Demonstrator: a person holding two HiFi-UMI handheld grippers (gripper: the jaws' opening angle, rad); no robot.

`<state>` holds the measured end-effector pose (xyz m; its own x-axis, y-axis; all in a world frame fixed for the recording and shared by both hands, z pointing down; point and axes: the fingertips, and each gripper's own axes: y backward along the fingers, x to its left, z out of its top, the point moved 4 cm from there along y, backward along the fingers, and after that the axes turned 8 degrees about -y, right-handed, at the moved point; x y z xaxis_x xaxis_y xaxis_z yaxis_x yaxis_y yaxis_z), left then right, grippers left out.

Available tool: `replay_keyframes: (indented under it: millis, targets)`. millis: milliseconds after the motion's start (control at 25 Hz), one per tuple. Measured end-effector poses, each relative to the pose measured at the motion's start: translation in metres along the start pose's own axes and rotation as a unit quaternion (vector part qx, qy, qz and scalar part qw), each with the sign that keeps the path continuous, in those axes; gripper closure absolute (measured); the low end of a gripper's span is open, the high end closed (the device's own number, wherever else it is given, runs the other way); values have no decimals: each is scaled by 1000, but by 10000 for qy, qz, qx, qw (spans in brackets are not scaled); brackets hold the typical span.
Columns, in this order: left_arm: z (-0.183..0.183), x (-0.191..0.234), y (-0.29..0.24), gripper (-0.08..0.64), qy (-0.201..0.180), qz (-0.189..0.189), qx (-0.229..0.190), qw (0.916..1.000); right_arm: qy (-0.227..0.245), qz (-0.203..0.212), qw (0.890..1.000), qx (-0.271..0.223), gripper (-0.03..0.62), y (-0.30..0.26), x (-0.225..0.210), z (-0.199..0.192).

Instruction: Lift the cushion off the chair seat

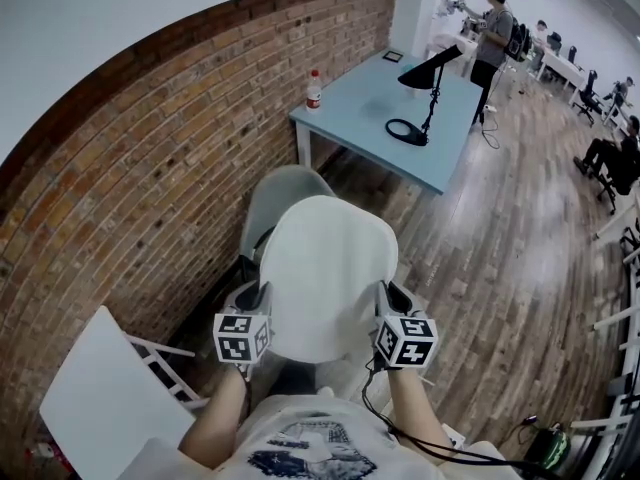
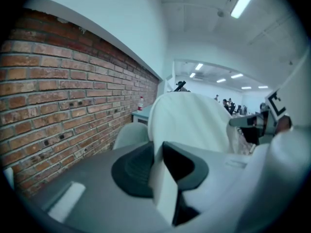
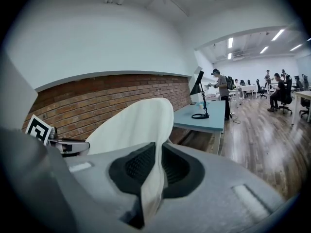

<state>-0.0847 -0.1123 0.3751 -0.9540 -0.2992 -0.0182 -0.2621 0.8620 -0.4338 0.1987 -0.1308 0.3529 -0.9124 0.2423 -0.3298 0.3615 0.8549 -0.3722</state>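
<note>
- Head view shows a white cushion (image 1: 325, 278) held up between the two grippers. Its broad face is turned to the camera, and its rounded far edge overlaps the lower back of the grey chair (image 1: 278, 190).
- The seat is hidden under the cushion, so this view does not show whether the two touch.
- The left gripper (image 1: 262, 300) pinches the cushion's left edge near the bottom. The right gripper (image 1: 384, 298) pinches the right edge at about the same height.
- Left gripper view: the jaws stand nearly together, with a folded edge of the cushion (image 2: 190, 123) squeezed between their dark faces. The rest of it rises ahead, tilted away.
- Right gripper view: the jaws are just as narrow, clamped on a thin edge of the cushion (image 3: 130, 125), which curves up and to the left.
- Each gripper view catches the other gripper's marker cube at the far side of the cushion.
- Bare forearms run from the bottom of the head view to both grippers.
- Beyond the chair stands a light blue table (image 1: 352, 118) with a red-capped bottle (image 1: 314, 89) and a black lamp (image 1: 428, 86) on it.
- A brick wall (image 1: 150, 168) runs along the left, and a wooden floor (image 1: 520, 228) spreads to the right.
- A person (image 1: 493, 30) stands past the table's far end.
- A white panel (image 1: 100, 393) lies at the lower left, near the wall.
</note>
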Motion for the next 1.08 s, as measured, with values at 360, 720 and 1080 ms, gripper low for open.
replay_keyframes:
  millis: [360,720,1080]
  targets:
    - [-3,-7,0,505,23,-46,38,10000,-21,-54,10000,18,555,8,-4,-3]
    - [-1,-10,-1,505,-90,-15,24,10000,-20,-41,10000,16,557,7,-6,-3]
    - [-1,-2,0,505,-98,28,45,9999,-38,14,10000,57,557,2,-2,-5]
